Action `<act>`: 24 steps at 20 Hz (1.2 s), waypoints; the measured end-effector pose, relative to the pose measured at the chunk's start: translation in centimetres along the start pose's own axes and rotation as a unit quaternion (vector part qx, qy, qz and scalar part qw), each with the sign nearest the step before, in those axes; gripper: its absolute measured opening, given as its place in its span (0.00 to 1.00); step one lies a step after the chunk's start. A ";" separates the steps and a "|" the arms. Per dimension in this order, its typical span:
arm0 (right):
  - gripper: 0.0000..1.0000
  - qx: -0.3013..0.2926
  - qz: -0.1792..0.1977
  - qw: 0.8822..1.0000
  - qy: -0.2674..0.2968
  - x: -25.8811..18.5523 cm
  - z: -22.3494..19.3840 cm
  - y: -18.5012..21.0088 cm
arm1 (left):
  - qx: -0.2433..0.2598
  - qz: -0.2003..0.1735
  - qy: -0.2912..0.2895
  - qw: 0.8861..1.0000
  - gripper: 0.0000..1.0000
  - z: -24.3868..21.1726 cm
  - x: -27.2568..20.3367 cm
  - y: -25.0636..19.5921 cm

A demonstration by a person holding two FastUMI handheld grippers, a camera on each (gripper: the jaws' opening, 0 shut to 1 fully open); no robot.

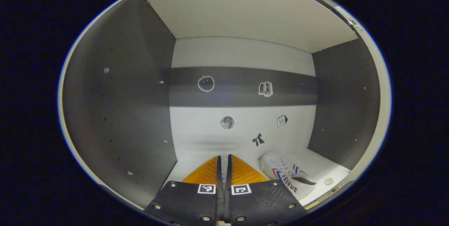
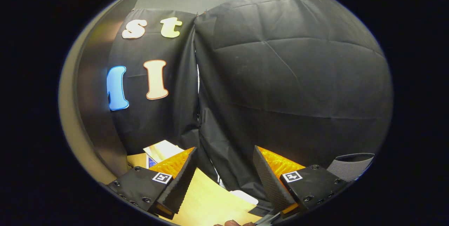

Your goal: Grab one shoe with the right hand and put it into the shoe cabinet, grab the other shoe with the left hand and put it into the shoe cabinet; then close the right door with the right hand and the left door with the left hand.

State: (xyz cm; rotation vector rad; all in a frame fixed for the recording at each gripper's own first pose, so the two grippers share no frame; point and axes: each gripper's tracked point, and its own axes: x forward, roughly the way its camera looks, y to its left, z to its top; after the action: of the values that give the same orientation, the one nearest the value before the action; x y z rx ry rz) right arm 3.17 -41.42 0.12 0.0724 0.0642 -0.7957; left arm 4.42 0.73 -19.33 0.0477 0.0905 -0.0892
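Observation:
In the left gripper view I look into the shoe cabinet [image 1: 122,113], with grey side walls and a white back panel with small stickers. A white shoe [image 1: 287,176] with red and blue stripes lies on the cabinet floor at the lower right, toe toward the back. My left gripper [image 1: 223,157] is inside the cabinet, left of that shoe. Its orange fingers are pressed almost together and I see nothing between them. In the right gripper view my right gripper [image 2: 224,148] stands open and empty, facing the black cloth wall.
Below the right gripper lies a light wooden surface [image 2: 207,198] with papers [image 2: 159,150] at the left. A grey ribbed object [image 2: 350,166] sits at the right edge. A fingertip [image 2: 231,223] shows at the bottom. A grey panel [image 2: 93,113] stands at the left.

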 end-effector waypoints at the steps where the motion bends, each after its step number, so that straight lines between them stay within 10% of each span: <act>1: 0.98 0.002 0.004 1.000 -0.001 -0.2 0.1 0.2 | 0.002 -0.002 -0.005 1.000 0.01 0.8 -0.3 -0.6; 11: 0.98 0.026 0.087 0.996 -0.023 -4.7 4.4 4.3 | -0.018 -0.024 -0.002 1.000 0.02 1.4 -13.6 -1.8; 16: 0.98 0.052 0.139 0.988 -0.031 -7.5 7.6 6.0 | 0.004 -0.029 0.006 1.000 0.99 1.3 -23.7 -3.1; 24: 0.98 0.020 0.194 0.978 -0.067 -10.2 12.4 8.5 | 0.001 -0.050 -0.008 0.999 0.99 1.0 -39.8 -7.2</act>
State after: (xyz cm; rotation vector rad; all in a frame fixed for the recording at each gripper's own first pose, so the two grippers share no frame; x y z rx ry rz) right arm 2.49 -29.38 13.67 0.0670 -0.0919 -0.4094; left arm -35.66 -2.98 -14.93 0.0443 0.0759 -0.1887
